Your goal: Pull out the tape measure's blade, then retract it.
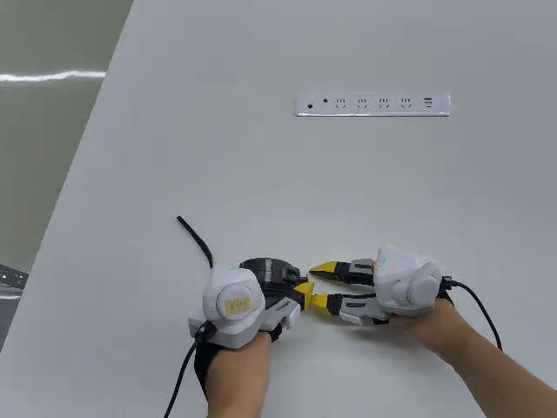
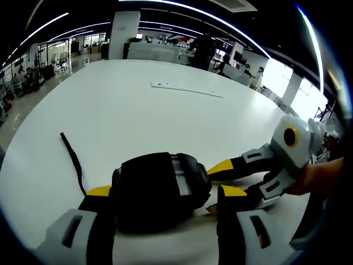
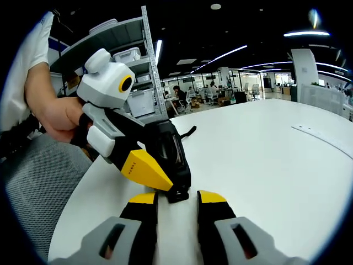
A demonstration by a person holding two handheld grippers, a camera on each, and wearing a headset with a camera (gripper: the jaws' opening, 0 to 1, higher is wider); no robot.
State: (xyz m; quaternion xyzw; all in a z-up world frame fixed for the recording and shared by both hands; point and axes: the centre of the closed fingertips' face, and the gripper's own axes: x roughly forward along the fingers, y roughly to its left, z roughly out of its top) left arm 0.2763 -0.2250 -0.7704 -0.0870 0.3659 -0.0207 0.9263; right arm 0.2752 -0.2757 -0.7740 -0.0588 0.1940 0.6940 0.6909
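Clamping the black tape measure (image 1: 265,270) near the white bench's (image 1: 305,192) near edge, left gripper (image 2: 165,193), right gripper (image 3: 177,197) jaws narrowly parted at its front, power strip (image 1: 372,104) toward the far edge, strip-lit office with shelving beyond

White workbench (image 1: 261,174), power strip (image 1: 372,104); shelving (image 3: 124,27), ceiling strip lights (image 3: 231,53).

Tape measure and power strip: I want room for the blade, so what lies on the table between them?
Nothing: in the head view the white table is bare between the tape measure and the power strip.
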